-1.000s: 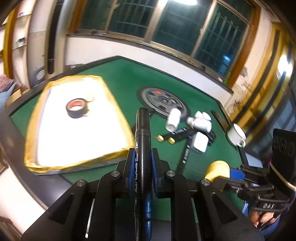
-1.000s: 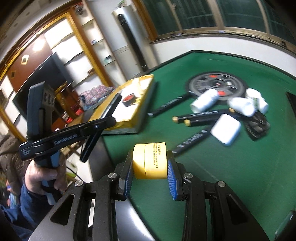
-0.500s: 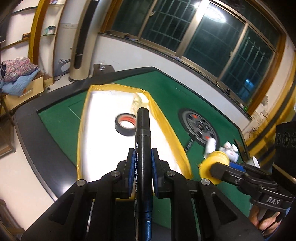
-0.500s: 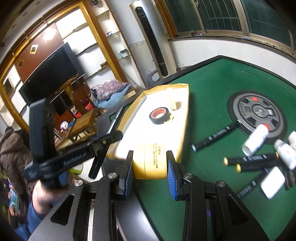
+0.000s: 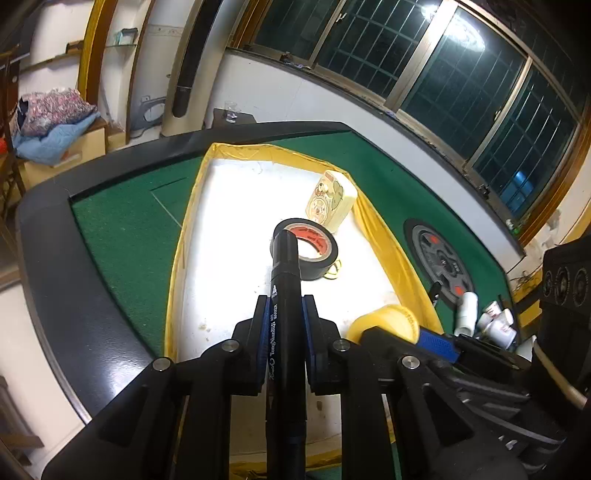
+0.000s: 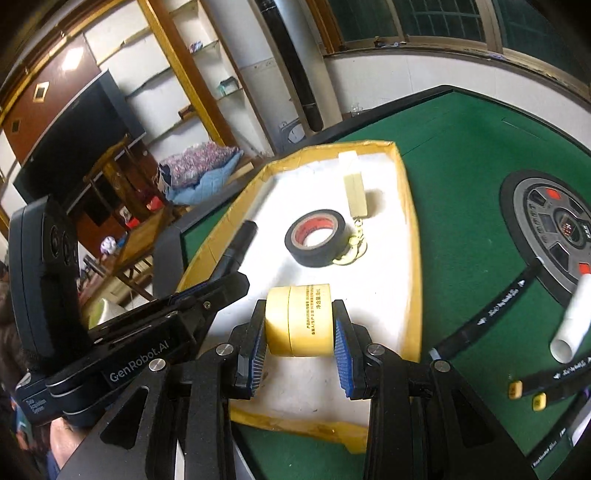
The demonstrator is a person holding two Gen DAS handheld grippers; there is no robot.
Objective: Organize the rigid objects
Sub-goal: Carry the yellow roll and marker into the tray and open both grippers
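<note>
Left claw [image 5: 284, 343] clamped tight on black marker [image 5: 285, 295]; right claw [image 6: 300, 341] gripping yellow tape roll [image 6: 299, 319] above yellow-rimmed tray [image 6: 413, 258]; best lowered clear of black tape [image 6: 316, 236] before release.

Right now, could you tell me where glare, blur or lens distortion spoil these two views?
Left wrist view: the tray's white floor is blown out, a lamp reflection glares in the window, and fisheye bends the table edge. Right wrist view: exposure is more even; the black tape roll is sharp, while the markers at right look slightly smeared.
</note>
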